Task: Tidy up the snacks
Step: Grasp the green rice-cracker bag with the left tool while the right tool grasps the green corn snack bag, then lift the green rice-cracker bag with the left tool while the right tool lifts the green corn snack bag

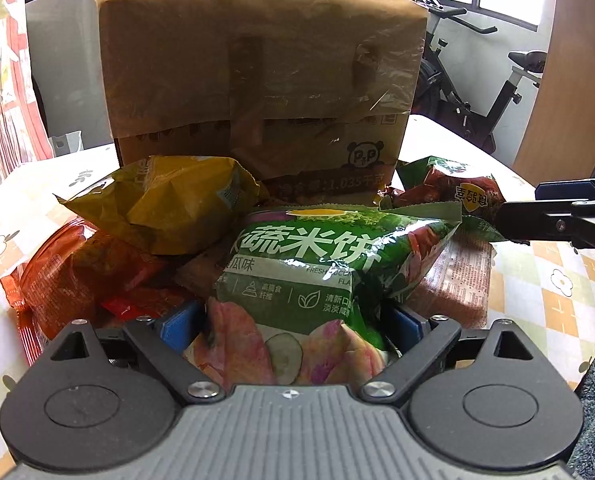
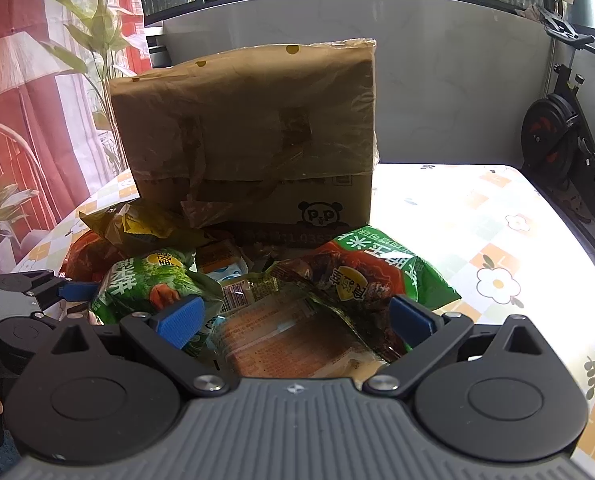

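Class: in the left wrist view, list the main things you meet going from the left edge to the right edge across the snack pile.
Orange packet → yellow bag → green rice-cracker bag → red-and-green packet → right hand-held gripper.

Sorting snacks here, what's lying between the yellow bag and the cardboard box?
Nothing: in the left wrist view the yellow bag sits right up against the cardboard box, with no packet between them.

My right gripper is wide open over a pile of snack bags. A green and red shiny bag lies between my blue fingertips. Behind the pile stands a big brown cardboard box on the flowery checked tablecloth.
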Available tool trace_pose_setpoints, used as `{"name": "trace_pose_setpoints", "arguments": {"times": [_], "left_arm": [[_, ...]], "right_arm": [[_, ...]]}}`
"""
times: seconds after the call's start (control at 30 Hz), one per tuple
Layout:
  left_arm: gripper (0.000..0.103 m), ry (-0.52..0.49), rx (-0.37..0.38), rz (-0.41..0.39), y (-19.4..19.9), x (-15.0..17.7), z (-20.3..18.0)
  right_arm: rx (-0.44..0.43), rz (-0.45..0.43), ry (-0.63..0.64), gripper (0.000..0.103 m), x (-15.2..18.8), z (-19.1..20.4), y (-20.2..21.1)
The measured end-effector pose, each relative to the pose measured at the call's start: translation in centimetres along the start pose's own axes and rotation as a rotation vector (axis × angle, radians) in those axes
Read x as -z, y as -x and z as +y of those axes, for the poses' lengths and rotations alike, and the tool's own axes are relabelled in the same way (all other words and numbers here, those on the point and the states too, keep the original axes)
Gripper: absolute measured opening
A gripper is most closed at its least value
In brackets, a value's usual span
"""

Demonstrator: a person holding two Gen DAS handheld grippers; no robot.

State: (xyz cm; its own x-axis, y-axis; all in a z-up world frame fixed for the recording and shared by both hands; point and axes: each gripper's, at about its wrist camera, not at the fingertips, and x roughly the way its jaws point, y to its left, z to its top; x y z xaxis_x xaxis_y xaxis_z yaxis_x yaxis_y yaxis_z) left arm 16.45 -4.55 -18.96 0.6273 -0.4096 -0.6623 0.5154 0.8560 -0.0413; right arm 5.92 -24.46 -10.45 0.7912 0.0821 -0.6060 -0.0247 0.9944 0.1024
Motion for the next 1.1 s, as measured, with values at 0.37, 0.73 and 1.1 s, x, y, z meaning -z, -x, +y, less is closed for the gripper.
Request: {"name": "trace_pose_setpoints", "arguments": {"times": [0.37,0.73,1.1], "left_arm": [[0.082,-0.032,-0.011,-0.031,1.5,0.1,-0.6],[0.08,0.046,-0.02,-0.162,7.8,0.4,-0.9],[0.08,0.075,-0.024,-0.328,12.0,-0.1,-1.8]], "right_arm": [[-0.007,-0.002,-0.007,0.1,0.1,-0.1,0.2],[0.02,-0.033,0.024,0.097,0.4,-0.4,0.4],[0.063,-0.068,0.008,0.095,0.2,-1.6,1.1]]}}
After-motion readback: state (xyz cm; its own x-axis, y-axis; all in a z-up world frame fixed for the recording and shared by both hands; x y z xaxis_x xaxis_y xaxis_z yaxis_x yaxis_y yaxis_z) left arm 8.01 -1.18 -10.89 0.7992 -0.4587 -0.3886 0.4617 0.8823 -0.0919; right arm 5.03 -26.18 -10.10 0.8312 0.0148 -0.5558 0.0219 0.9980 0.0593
